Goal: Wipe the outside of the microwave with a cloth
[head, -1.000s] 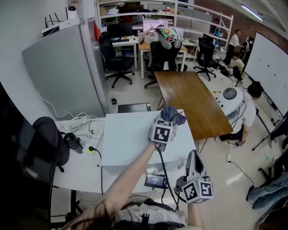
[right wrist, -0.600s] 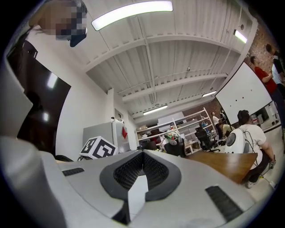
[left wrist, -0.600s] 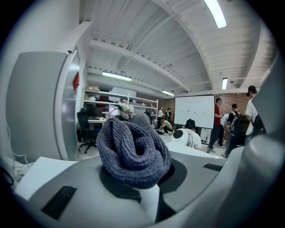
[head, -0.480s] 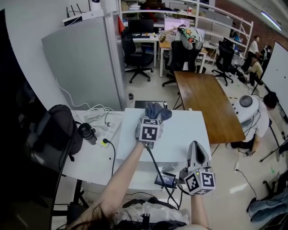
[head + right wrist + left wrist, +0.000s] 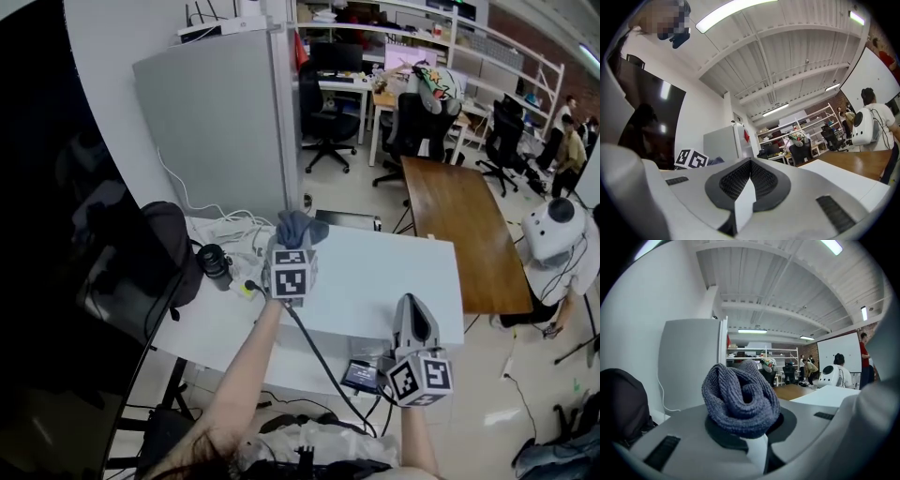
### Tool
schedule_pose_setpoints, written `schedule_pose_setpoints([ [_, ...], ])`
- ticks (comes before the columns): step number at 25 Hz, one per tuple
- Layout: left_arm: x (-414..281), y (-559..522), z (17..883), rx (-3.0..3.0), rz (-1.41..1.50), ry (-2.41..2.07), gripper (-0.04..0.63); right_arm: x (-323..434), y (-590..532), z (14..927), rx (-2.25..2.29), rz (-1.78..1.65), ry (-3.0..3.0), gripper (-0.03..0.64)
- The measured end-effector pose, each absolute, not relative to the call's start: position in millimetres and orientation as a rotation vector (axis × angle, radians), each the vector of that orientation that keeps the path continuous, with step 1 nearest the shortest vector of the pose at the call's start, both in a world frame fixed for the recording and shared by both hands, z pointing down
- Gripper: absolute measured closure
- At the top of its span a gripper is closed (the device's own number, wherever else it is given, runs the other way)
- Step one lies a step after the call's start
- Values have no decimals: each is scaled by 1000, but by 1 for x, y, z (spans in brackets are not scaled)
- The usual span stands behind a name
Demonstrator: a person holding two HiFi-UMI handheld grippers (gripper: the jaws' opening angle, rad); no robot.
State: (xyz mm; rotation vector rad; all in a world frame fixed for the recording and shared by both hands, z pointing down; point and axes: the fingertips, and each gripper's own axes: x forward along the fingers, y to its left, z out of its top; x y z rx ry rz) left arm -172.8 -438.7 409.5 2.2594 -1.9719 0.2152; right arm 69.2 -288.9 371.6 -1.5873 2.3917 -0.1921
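Cloth [image 5: 298, 227], blue-grey knit, is bunched up & pinched in the left gripper [image 5: 294, 242]. In the left gripper view its jaws are closed tight on the wad [image 5: 740, 399], w/ most of the fabric bulging out past the tips.

It sits at the upper-left corner of the white box top, which I take to be the microwave [image 5: 384, 272], at frame centre on the white surface [image 5: 202, 328]. Can't tell if the cloth is touching the top or just above it.

Key relation: from the left jaws the bare top runs away toward frame right, long axis roughly left-right, w/ the front face dropping toward the bottom of the frame. So the next stroke prob. needs a sweep rightward across the top, or down over the near edge.

Left gripper is clearly the nearer one, already at the box. Right gripper [image 5: 412, 323] hangs lower right, just off the front-right corner, apart from the cloth. Its jaws are together w/ nothing between them [image 5: 747, 187], so it's idle.

Black bag [image 5: 159, 253] & white cables [image 5: 230, 225] lie left of the cloth on the surface. They're near enough that a leftward stroke could snag them.
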Motion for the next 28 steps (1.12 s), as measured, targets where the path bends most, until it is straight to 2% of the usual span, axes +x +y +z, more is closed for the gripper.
schedule_pose_setpoints([
  [4, -169, -433, 402, 2269, 120, -1958, 538, 69, -285, 373, -1591, -198, 2396, 598],
  [7, -135, -428, 391, 2331, 53, -1855, 538, 80, -281, 374, -1628, -190, 2368, 598],
  [16, 89, -380, 374, 2653, 31, -1273, 538, 174, -258, 372, -1874, -155, 2155, 598],
  [21, 181, -345, 383, 2722, 74, -1051, 538, 220, -235, 376, -1985, -144, 2054, 598],
  [25, 216, -326, 400, 2750, 154, -990, 538, 235, -221, 381, -2019, -153, 2026, 598],
  [28, 211, -327, 414, 2733, 197, -1048, 538, 232, -219, 384, -2009, -161, 2052, 598],
])
